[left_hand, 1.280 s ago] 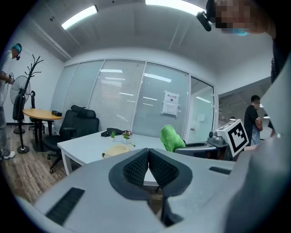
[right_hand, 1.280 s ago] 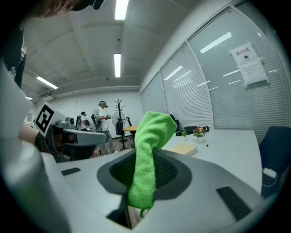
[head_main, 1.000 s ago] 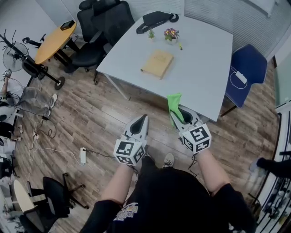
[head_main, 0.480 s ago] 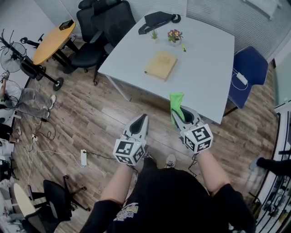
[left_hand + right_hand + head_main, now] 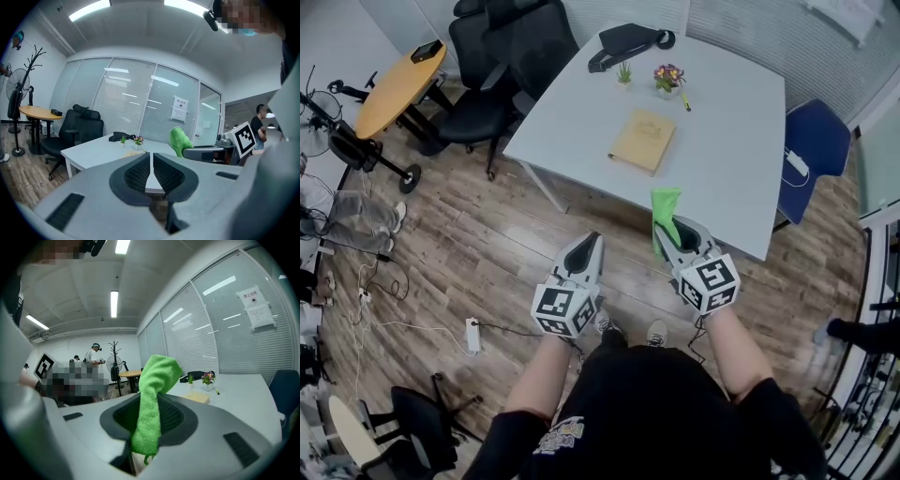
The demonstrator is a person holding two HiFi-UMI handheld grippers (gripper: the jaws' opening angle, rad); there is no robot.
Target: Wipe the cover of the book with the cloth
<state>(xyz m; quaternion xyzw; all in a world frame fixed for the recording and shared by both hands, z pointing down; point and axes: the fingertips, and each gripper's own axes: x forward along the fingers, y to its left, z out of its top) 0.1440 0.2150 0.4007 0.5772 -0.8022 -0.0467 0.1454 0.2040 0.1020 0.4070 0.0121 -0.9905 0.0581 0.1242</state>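
I take the book (image 5: 643, 141) as my mark. It lies flat and closed, tan cover up, on the white tabletop (image 5: 727, 169), with nothing resting on it and neither gripper touching it. Both grippers are held on my side of the book, over the wood floor (image 5: 487, 234).

The right gripper (image 5: 673, 234) is the closer one to the book, at the tabletop's near edge. Its jaws are clamped on the green cloth (image 5: 664, 208), which is pinched into a narrow band between the pads. The cloth stands up past the tips with its free end folded over, well apart from the cover. The left gripper (image 5: 592, 242) sits beside the right one, farther from the book. Its jaws are pressed together with nothing between them, leaving only a thin slit between the ribbed pads.

Beyond the book, at the far edge, I see a black bag (image 5: 625, 42), a small green plant (image 5: 624, 72) and a pot of flowers (image 5: 667, 77), with a yellow-green pen (image 5: 685, 101) just beside the pot. Right of the book, past the tabletop, stands a blue chair (image 5: 811, 145). Left of the book are black office chairs (image 5: 502, 47) and a round wooden table (image 5: 394, 89).
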